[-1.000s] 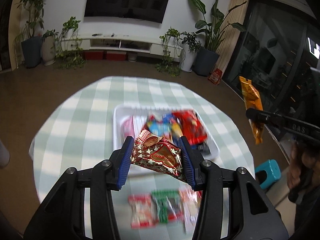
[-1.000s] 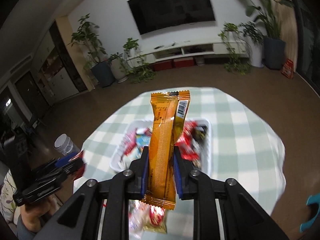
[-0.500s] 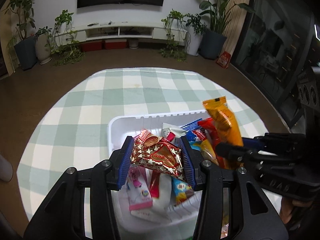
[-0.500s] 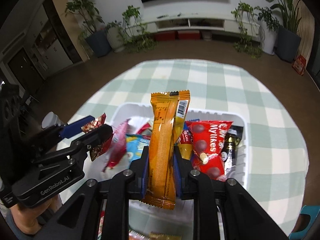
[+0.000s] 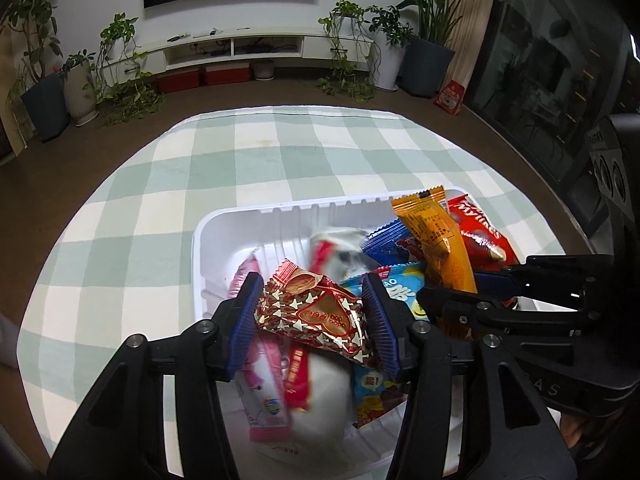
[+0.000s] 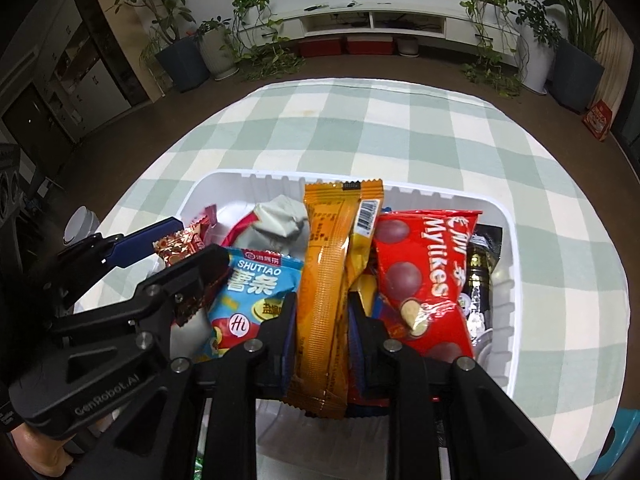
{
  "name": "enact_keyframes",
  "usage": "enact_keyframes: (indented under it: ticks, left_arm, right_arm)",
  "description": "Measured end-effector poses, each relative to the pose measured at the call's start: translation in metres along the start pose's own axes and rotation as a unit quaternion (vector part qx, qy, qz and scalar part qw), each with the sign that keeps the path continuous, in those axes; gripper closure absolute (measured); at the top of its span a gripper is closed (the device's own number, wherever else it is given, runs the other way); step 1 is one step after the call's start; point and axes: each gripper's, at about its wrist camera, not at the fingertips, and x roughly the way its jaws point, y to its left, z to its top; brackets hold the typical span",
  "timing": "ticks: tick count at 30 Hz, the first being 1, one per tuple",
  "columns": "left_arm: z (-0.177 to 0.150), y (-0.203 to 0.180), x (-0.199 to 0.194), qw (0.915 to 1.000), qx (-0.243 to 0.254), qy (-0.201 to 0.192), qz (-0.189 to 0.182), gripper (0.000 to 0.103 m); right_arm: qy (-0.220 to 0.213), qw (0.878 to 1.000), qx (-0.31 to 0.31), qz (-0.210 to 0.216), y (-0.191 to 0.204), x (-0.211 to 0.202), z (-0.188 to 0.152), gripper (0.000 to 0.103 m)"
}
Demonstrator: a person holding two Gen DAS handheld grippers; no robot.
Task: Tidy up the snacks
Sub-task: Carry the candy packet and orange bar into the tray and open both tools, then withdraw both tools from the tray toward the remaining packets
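On the checked bench (image 5: 280, 168), low in frame, the white tray (image 5: 280, 216) waits; the left hand-held gripper (image 5: 312, 316), jaws opening, releases the red-gold packet (image 5: 316, 312). The right hand-held gripper (image 6: 322, 320) grips the orange bar (image 6: 324, 280), which should be lowered flat.

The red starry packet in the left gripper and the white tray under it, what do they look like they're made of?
Red starry packet: probably metallised foil film, shiny, with crinkles and glints. The left gripper's jaws are opening around it. White tray: looks like thin moulded plastic or foam, smooth, with ribbed walls; which one is unclear.
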Motion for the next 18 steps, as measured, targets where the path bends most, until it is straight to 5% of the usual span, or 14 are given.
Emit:
enact_keyframes:
  ticks: [8, 18]
  left_arm:
    - [-0.002, 0.003, -0.004, 1.0, -0.007, -0.006, -0.004, 0.051]
    - [-0.007, 0.001, -0.036, 0.9994, -0.016, -0.031, 0.004, 0.035]
  right_arm:
    - [-0.005, 1.0, -0.009, -0.004, 0.004, 0.002, -0.001, 0.074]
    - [-0.019, 1.0, -0.009, -0.007, 0.006, -0.013, -0.002, 0.061]
